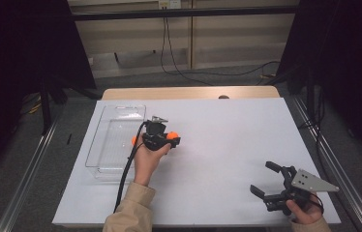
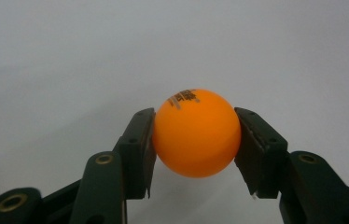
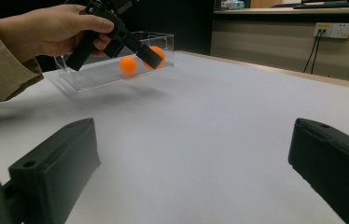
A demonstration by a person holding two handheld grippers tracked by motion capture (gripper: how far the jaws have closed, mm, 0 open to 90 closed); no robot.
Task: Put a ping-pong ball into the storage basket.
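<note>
My left gripper (image 1: pixel 171 138) is shut on an orange ping-pong ball (image 2: pixel 196 133) with dark print on top, pinched between both pads just above the white table. The high view places this ball (image 1: pixel 172 136) right of a clear plastic tray (image 1: pixel 102 121). A second orange ball (image 1: pixel 134 140) sits at the tray's right edge by the person's hand; whether it lies inside the tray I cannot tell. My right gripper (image 1: pixel 263 177) rests near the table's front right corner, jaws wide open with nothing between them. The right gripper view looks past those open jaws (image 3: pixel 193 140) to both balls (image 3: pixel 128 65) and the tray (image 3: pixel 163 37).
A white sheet (image 1: pixel 227 130) covers the table; a strip of wood (image 1: pixel 188 93) shows along its far edge. Metal rails (image 1: pixel 29 169) run down both sides. Cables (image 1: pixel 169 58) hang at the wall behind, and a black cable (image 1: pixel 126 174) trails from the left gripper.
</note>
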